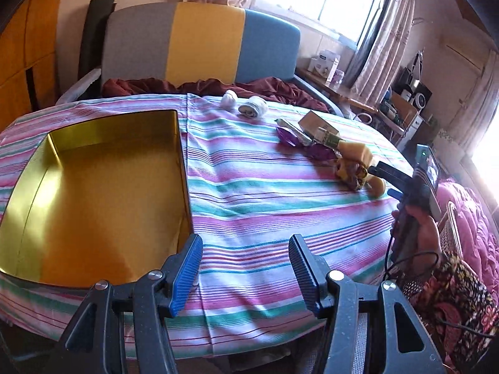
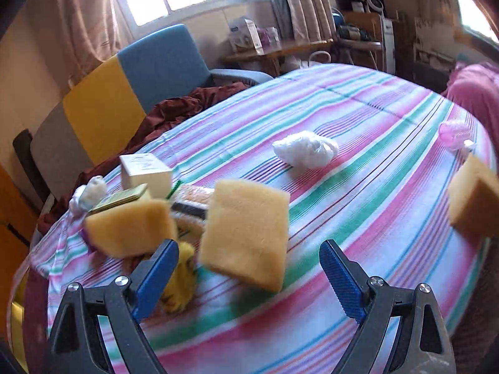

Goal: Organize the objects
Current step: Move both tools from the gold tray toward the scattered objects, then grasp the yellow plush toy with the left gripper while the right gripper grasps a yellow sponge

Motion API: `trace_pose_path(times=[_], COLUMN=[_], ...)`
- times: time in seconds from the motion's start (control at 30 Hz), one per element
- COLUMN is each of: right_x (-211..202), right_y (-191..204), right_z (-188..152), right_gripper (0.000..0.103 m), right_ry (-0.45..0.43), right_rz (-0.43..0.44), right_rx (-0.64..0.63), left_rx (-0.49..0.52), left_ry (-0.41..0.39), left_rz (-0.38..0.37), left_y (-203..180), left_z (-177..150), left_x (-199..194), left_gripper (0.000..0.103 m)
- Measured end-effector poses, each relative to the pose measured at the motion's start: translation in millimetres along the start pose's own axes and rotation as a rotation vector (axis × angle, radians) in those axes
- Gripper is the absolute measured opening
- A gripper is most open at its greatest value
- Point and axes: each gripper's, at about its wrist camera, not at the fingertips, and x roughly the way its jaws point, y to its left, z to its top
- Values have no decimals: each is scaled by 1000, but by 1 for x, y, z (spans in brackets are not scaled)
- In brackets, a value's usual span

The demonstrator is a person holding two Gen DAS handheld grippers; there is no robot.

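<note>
An empty gold tin box (image 1: 93, 187) lies open on the striped tablecloth at the left. My left gripper (image 1: 246, 268) is open and empty, just right of the tin's near corner. My right gripper (image 2: 249, 274) is open and empty; a yellow sponge (image 2: 246, 233) sits between and just beyond its fingers. A second sponge (image 2: 131, 227) lies to its left, a third sponge (image 2: 474, 199) at the right edge. A cardboard box (image 2: 146, 171), a yellow patterned item (image 2: 181, 283) and a white crumpled bag (image 2: 305, 152) lie around. The right gripper also shows in the left wrist view (image 1: 383, 184).
White sock rolls (image 1: 252, 107) lie at the far edge of the table (image 1: 265, 205). A purple wrapper (image 1: 290, 135) lies by the cardboard box. A pink object (image 2: 453, 132) lies at the far right. A grey, yellow and blue chair (image 1: 199, 43) stands behind.
</note>
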Motion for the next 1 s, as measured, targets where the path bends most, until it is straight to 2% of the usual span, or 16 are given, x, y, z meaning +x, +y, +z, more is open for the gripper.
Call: trace_pose_path(times=[0.07,0.13,0.23,0.33,0.43,0.6,0.7,0.8,1.0], right_x=[10,14,10,4,0,-6,-7,-5,-6], right_y=[-3,-2,11,14,6,-16,-24,-19,-17], right_z=[1,0,-8,-11,-12,-14,-16,-16,-20], right_gripper=[65,58,57,56,56,56,57,57,57], right_ry=[11,1,-39,-80,-105,-142,-148,-139,-144], right_rz=[-16,-1,-17,-23,-35,-78,-80,-76,-79], right_rx=[-4,-31,-118,-138,-111,1,40,18,4], left_rx=[1,-7,-16,10,51,78,96,139,269], left_ry=[11,21,30,66,90,127,125,116,110], left_rz=[-3,-14,-56,-86,-124,-245,-291,-310,-296], left_y=[-2,-4,-7,-16,-31,-55,-72,-92,-141], left_z=[0,0,2,7,11,24,35,45,58], left_x=[3,7,15,27,39,61,79,104,157], left_gripper=[58,58,58,58,59,65,73,74,80])
